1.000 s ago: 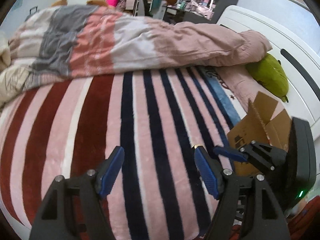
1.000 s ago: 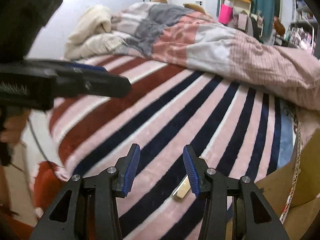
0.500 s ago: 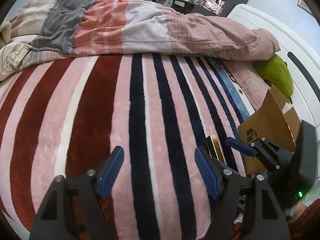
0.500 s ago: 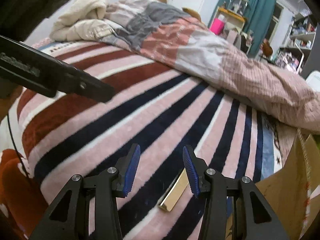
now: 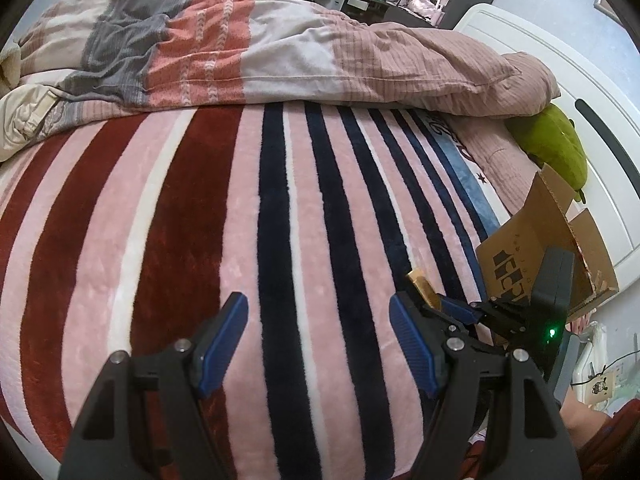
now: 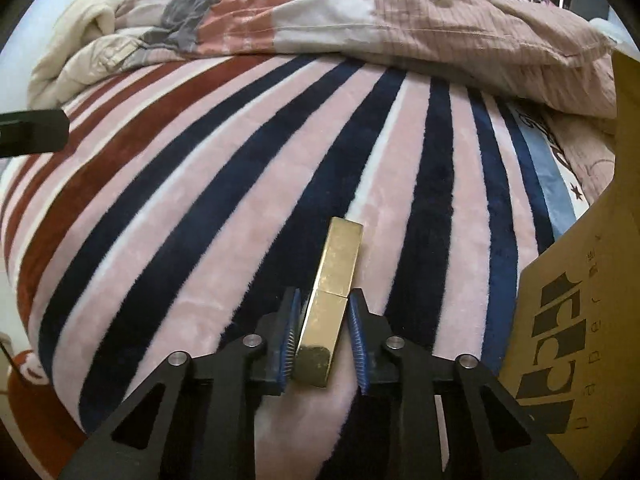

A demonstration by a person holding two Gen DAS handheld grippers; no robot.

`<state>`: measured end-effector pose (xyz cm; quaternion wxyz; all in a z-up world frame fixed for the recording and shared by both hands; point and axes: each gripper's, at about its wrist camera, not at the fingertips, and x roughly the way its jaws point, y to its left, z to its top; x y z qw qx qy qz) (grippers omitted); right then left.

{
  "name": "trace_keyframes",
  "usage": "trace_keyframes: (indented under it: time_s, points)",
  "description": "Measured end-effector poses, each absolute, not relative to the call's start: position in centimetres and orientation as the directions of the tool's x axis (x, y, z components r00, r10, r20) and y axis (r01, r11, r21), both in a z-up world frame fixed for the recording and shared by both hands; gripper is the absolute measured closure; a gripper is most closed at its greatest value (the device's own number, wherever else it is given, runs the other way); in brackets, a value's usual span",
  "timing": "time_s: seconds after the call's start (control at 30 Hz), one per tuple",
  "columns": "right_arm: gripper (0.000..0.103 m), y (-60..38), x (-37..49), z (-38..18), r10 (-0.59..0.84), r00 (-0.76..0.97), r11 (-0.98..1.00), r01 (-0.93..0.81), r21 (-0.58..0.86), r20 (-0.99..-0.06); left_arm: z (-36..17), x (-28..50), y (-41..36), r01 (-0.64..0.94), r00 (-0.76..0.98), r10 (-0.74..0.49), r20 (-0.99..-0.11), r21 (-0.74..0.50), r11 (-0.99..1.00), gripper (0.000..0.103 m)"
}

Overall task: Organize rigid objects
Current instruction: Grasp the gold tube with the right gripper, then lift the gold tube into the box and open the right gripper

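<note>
Tongs around one gold bar on the striped bed.
Right tongs (image 6: 323, 344) straddle the near end of the gold bar (image 6: 330, 300), pads narrowed but with slight gaps showing; its long axis points away from them. One glossy, rectangular, seamed bar. Left tongs (image 5: 320, 344) gape wide, empty. One cardboard box (image 6: 576, 320) stands right.

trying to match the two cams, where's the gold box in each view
Left wrist: gold box low right, only its far end showing, past the right gripper.
Right wrist: gold box bottom centre, lying between the jaws of the right gripper.
Shared landmark: cardboard box, right of it in both.
</note>
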<state>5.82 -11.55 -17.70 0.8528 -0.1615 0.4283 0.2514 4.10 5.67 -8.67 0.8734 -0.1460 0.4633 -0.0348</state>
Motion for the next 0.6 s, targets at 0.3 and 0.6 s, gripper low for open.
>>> trace_keyframes:
  time_s: [0.3,0.6]
  points:
    - [0.089,-9.3,3.5,-17.6,0.417,0.417,0.706,-0.708,-0.001,-0.808,-8.8,3.9,5.7,-0.086,0.563,-0.186,-0.805,-0.281,0.956,0.033]
    - [0.089,-9.0,3.3,-16.3,0.433,0.433,0.678,-0.734,-0.031,-0.791,-7.7,3.5,4.7,-0.058,0.571,-0.209,-0.794,-0.293,0.954,0.033]
